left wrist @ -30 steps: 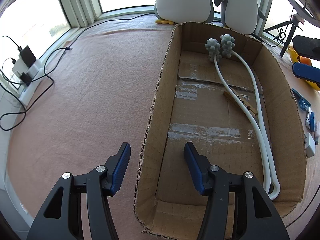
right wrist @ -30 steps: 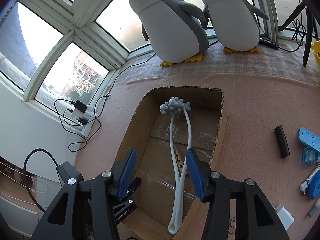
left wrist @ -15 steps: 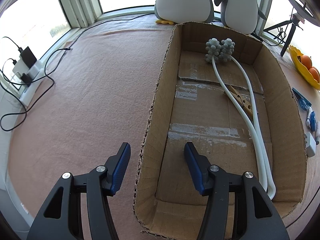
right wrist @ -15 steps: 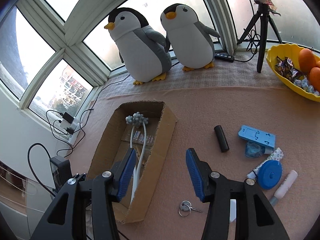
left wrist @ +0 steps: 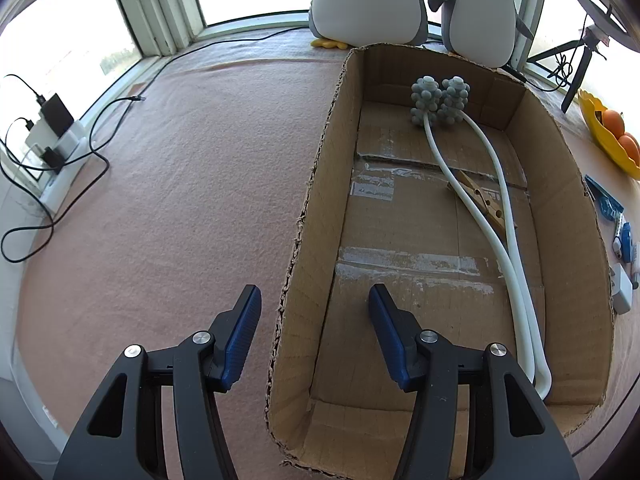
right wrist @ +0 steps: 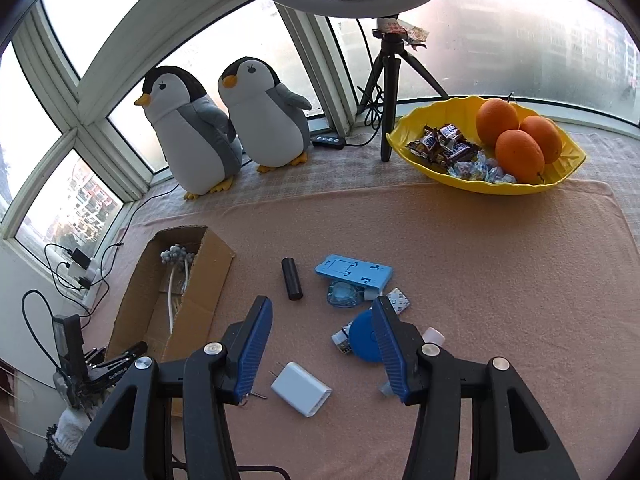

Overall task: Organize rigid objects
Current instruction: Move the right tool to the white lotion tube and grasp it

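Observation:
An open cardboard box (left wrist: pixel 560 200) lies on the pink cloth. Inside it are a white two-stemmed massager (left wrist: pixel 472 188) with grey knobbly heads and a wooden clothespin (left wrist: pixel 484 200). My left gripper (left wrist: pixel 314 290) is open and straddles the box's left wall without pressing on it. My right gripper (right wrist: pixel 322 300) hangs over loose items right of the box (right wrist: pixel 200 304), its jaws opening with nothing between them. Under it lie a white charger (right wrist: pixel 301 389), a round blue tape measure (right wrist: pixel 362 338), a black cylinder (right wrist: pixel 291 279) and a blue phone stand (right wrist: pixel 354 272).
Two plush penguins (right wrist: pixel 224 128) stand by the window behind the box. A yellow bowl (right wrist: pixel 520 188) of oranges and sweets and a black tripod (right wrist: pixel 390 92) sit at the back right. A power strip with cables (left wrist: pixel 52 152) lies at the cloth's left edge.
My right gripper has swung right, from above the box to above the loose items. The left gripper has stayed where it was.

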A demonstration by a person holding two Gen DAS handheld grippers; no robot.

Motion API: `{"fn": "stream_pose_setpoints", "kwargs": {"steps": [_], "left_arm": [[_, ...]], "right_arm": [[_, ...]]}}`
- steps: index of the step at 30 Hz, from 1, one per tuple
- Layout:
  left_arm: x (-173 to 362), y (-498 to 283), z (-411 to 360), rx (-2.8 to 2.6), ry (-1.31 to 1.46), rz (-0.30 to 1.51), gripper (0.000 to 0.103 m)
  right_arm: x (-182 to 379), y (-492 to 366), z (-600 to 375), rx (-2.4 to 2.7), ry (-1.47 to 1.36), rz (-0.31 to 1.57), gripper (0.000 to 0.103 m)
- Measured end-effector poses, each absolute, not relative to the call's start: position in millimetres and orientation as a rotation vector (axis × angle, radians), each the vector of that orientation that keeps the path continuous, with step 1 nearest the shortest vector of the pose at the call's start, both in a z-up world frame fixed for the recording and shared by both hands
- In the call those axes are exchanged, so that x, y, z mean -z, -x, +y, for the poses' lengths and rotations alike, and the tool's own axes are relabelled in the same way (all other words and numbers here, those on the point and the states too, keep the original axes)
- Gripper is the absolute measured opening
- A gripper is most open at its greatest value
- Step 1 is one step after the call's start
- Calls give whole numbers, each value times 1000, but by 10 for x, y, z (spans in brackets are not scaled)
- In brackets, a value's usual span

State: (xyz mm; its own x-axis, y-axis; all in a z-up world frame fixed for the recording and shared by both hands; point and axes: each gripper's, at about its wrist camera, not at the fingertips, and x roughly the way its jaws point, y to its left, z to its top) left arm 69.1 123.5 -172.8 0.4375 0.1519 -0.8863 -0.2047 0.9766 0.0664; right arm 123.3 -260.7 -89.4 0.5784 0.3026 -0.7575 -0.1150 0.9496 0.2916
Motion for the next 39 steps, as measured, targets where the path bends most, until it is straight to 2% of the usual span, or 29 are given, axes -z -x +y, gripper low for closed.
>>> {"fn": "stream_pose_setpoints", "kwargs": {"steps": [14, 23, 29, 33, 39], "left_arm": [[1731, -681, 1233, -221, 55, 1096, 55], [1733, -673, 1239, -221, 56, 1096, 55], [1734, -671, 1241, -220, 57, 1096, 55], [1732, -671, 1244, -220, 60, 1096, 55], [1731, -674, 1242, -220, 58, 1096, 55]], "right_arm": [[1544, -1337, -2977, -51, -231, 1122, 50], [1841, -1460, -3036, -16, -294, 1215, 34], [1870, -1501, -2982, -18, -251, 1229, 32], [1920, -1532, -2954, -12, -208, 1250, 20], [1927, -1546, -2962, -19, -181, 1248, 18]]}}
